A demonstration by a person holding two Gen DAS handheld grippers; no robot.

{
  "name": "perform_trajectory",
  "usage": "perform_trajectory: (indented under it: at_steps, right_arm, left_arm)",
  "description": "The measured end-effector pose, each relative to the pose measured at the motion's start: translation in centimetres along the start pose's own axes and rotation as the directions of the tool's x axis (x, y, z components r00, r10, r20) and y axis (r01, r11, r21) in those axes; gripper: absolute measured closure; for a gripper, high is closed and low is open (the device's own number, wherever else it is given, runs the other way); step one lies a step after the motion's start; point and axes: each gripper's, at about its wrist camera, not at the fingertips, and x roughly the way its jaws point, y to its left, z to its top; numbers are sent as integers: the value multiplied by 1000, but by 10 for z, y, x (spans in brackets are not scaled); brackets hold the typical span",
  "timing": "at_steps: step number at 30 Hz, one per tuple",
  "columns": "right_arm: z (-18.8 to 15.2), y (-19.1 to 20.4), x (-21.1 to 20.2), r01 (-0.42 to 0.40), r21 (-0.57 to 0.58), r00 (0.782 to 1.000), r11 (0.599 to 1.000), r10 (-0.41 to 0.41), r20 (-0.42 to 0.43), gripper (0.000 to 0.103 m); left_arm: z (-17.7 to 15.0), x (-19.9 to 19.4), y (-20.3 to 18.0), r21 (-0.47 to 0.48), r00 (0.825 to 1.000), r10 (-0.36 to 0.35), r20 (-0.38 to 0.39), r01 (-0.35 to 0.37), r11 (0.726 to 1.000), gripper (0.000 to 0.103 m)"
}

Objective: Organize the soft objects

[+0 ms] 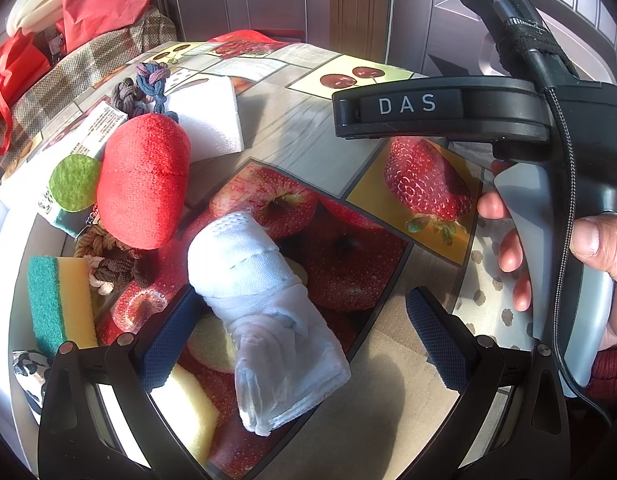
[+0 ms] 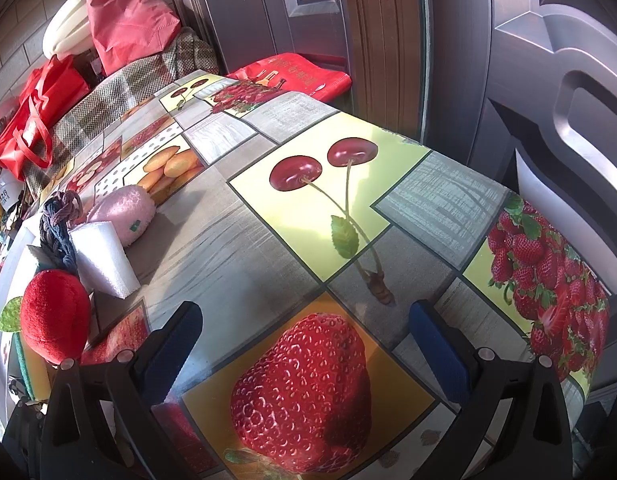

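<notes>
Soft things crowd the counter's left; both your grippers hang released.

Left wrist: your left gripper point(image 1: 304, 328) fingers spread wide around a rolled white cloth point(image 1: 264, 316), its near end loose and wrinkled; a red plush point(image 1: 144, 180), sponge point(image 1: 60, 300) and foam block point(image 1: 204, 120) lie beyond it. Right wrist: your right gripper point(image 2: 308, 344) is spread over bare counter point(image 2: 236, 248), the plush well to its left.
</notes>
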Motion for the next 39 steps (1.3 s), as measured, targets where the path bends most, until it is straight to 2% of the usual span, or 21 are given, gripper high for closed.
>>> perform_trajectory:
  at_steps: [2,4,5,7,9,12,14,15,18,19,21,24,26,29,31,34,36,38,39]
  right_arm:
    - [0,0,0,-2,1,1000,1000,2,1,0]
    - [0,0,0,-6,4,1000,1000,6,2,0]
    - [0,0,0,-7,5,1000,1000,7,2,0]
    - [1,1,1,-5,4,1000,1000,5,1,0]
    - [0,0,0,-5,4,1000,1000,5,1,0]
    - [0,-1,0,-9,8,1000,1000,9,2,0]
    - [0,-2,0,-14,11,1000,1000,14,4,0]
    - [0,-3,-1,-16,13,1000,1000,16,5,0]
    - [0,-3,-1,-21,16,1000,1000,21,6,0]
    - [0,-4,-1,-22,17,1000,1000,22,7,0]
    - [0,-5,-2,-28,20,1000,999,28,10,0]
    - [0,-7,-3,-43,30,999,999,43,17,0]
    - [0,-7,-3,-45,31,999,999,44,18,0]
    - [0,-7,-3,-41,28,999,999,41,17,0]
    - [0,-6,-3,-37,25,999,999,36,14,0]
    - [0,-5,-3,-34,18,999,999,34,13,0]
    - [0,-6,-4,-54,18,998,998,54,21,0]
    - [-1,-9,-10,-142,25,989,990,140,54,0]
    - [-3,-10,-16,-210,15,975,978,209,76,0]
  left_arm:
    - [-1,-7,1,-11,998,-50,35,50,999,1]
    - [0,-21,5,-44,989,-118,92,123,991,1]
    - [4,-35,7,-67,976,-168,137,178,982,1]
    - [8,-61,17,-101,951,-220,215,246,964,1]
    - [12,-96,34,-140,913,-261,314,316,938,0]
    - [3,-151,70,-189,861,-221,458,338,922,0]
    - [-14,-179,95,-219,843,-152,517,302,928,0]
    - [-26,-189,103,-238,849,-98,519,254,937,0]
    - [-53,-191,123,-285,898,13,439,126,950,0]
    - [-65,-187,129,-297,917,33,398,94,950,0]
    - [-86,-175,129,-304,942,50,333,57,951,0]
    - [-110,-153,123,-284,968,81,238,-11,959,0]
    - [-116,-142,120,-279,976,102,192,-46,959,0]
    - [-123,-143,108,-229,970,1,243,57,972,1]
    - [-120,-146,92,-152,965,-37,260,79,985,3]
    - [-111,-131,70,-56,983,-17,185,28,998,27]
    - [-108,-113,61,-16,994,-3,112,5,1000,56]
    - [-108,-105,55,16,996,18,86,-19,1000,60]
    - [-108,-105,52,27,996,21,87,-24,999,60]
